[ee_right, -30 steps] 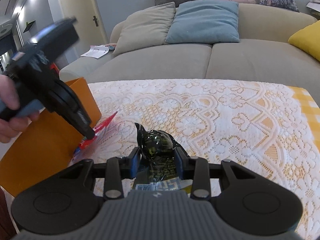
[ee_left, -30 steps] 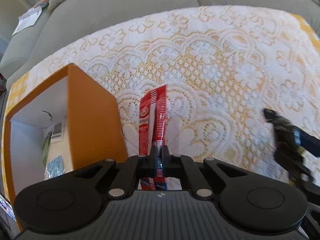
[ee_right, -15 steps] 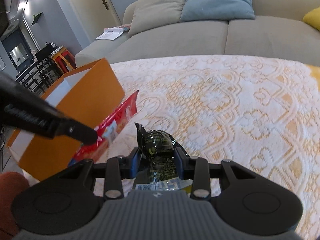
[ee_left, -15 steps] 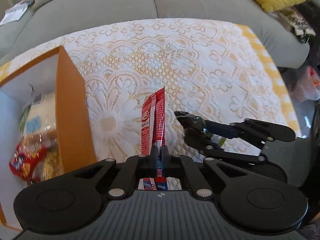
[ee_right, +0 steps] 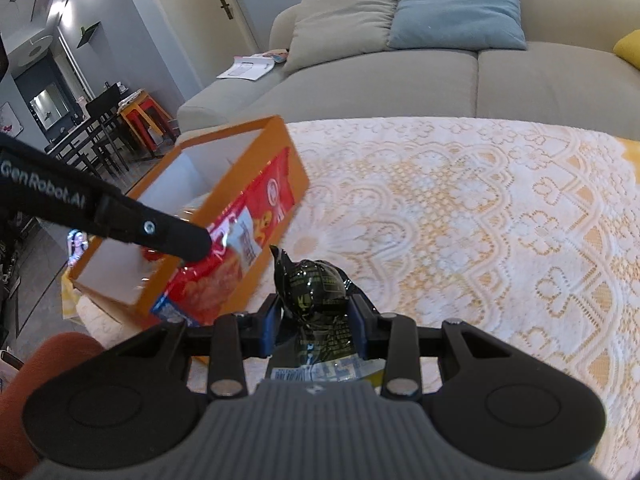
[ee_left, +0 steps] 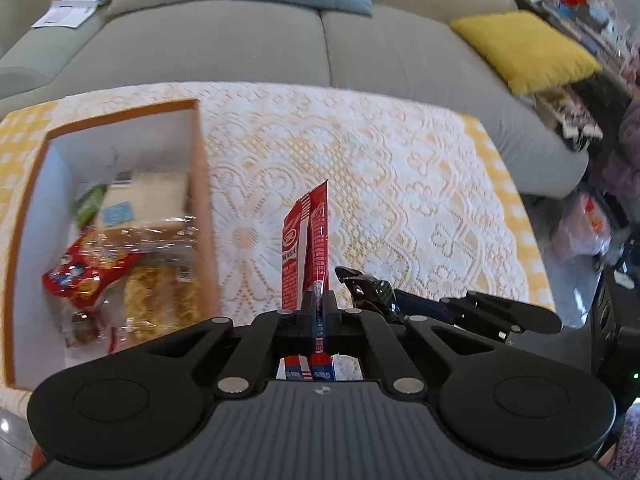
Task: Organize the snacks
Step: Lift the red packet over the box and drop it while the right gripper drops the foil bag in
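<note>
Lace covers the counter (ee_left: 400, 184) ahead; our left gripper (ee_left: 316, 304) pinches a red packet (ee_left: 306, 240) by its edge, orange box (ee_left: 206, 200) left, while our right gripper (ee_right: 316, 316) clamps a black pouch (ee_right: 316, 292), ready for boxing.

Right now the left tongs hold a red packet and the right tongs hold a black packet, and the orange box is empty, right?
Not quite. The orange box is not empty: the left wrist view shows snacks in it. The left tongs do hold the red packet; the right tongs hold the black packet.
</note>
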`<state>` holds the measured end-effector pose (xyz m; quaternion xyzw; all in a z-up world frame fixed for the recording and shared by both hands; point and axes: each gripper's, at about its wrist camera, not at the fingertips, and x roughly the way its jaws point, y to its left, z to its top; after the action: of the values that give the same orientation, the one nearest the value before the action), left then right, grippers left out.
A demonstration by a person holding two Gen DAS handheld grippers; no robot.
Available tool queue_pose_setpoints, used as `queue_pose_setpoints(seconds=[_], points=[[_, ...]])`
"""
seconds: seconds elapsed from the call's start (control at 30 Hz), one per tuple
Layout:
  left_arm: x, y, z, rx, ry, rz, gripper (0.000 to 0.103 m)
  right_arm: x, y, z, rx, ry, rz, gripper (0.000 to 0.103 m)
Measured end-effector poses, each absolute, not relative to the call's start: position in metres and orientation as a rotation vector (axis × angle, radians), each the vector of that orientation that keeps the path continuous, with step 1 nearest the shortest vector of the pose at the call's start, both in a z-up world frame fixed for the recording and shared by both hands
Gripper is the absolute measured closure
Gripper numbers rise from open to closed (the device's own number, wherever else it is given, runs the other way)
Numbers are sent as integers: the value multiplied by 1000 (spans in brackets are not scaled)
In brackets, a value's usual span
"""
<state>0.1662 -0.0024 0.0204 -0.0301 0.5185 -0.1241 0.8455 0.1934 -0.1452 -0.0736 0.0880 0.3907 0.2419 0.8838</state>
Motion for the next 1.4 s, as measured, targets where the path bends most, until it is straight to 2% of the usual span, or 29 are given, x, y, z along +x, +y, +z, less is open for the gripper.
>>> queue_pose_setpoints(seconds=[0.23,0.37,0.53,0.87,1.27,1.4], points=[[156,61,56,-104,1010,-212,101,190,-101,-35,175,769,584,68],[161,94,59,-83,1009,-145,101,198,-64,-17,120,753,651,68],[173,125,35,-60,1080,-75,101,210,-13,-9,15,771,728,68],[189,169,-25,-78,1199,-27,101,238,59,-37,-253,881,779,68],[196,172,-60,-132,1274,-26,101,255,91,-61,-533,918,789,68],[197,174,-60,-151,1274,-28,98,259,95,-68,-611,911,776,68]])
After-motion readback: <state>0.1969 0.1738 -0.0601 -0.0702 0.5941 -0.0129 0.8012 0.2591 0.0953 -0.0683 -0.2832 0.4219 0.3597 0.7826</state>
